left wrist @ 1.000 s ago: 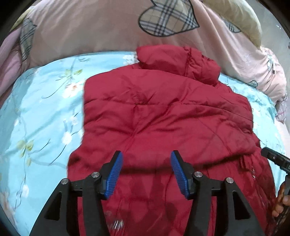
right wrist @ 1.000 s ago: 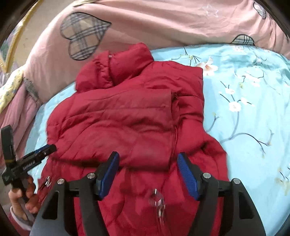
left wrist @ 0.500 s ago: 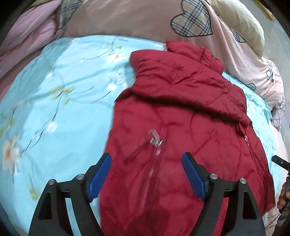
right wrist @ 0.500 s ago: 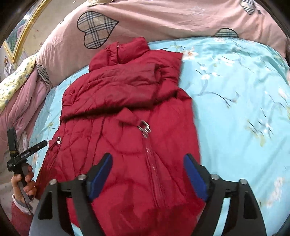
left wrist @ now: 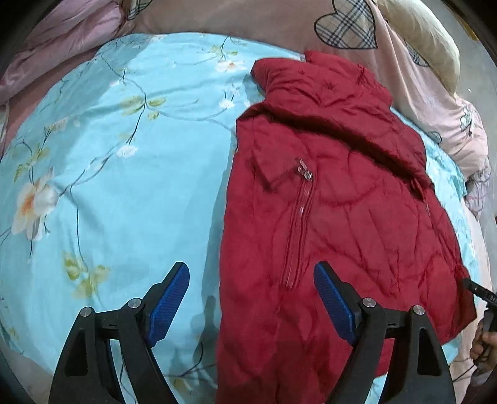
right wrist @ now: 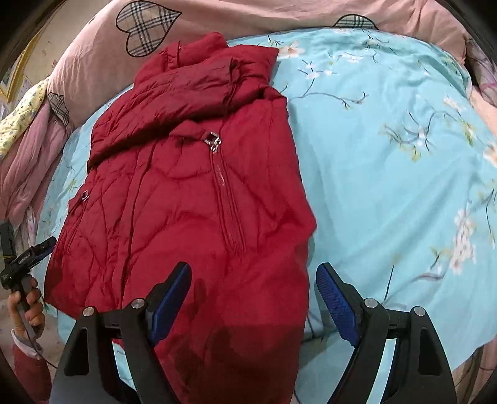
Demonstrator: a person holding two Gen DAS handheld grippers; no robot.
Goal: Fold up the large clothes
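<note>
in the left wrist view, the left gripper (left wrist: 251, 295) hangs above the bed with its blue ribbed pads spread wide and nothing between them. its left pad sits over the light blue floral bedsheet (left wrist: 124, 192), its right pad over the dark red quilted puffer jacket (left wrist: 335, 217). the jacket lies flat on the sheet, collar toward the pink duvet with plaid hearts (left wrist: 279, 28), with a sleeve folded across its upper part. a metal zip pull (left wrist: 305, 170) shows on the front. at the right edge a hand (left wrist: 484, 342) grips the other tool.

in the right wrist view, the right gripper (right wrist: 253, 295) is likewise spread wide and holds nothing. its left pad hovers over the lower part of the jacket (right wrist: 192, 199), its right pad over the bedsheet (right wrist: 388, 155). whether either pad touches the fabric cannot be told. the zip pull (right wrist: 213, 141) lies mid-chest. at the left edge a hand (right wrist: 26, 306) holds the other gripper's handle beside the jacket.
</note>
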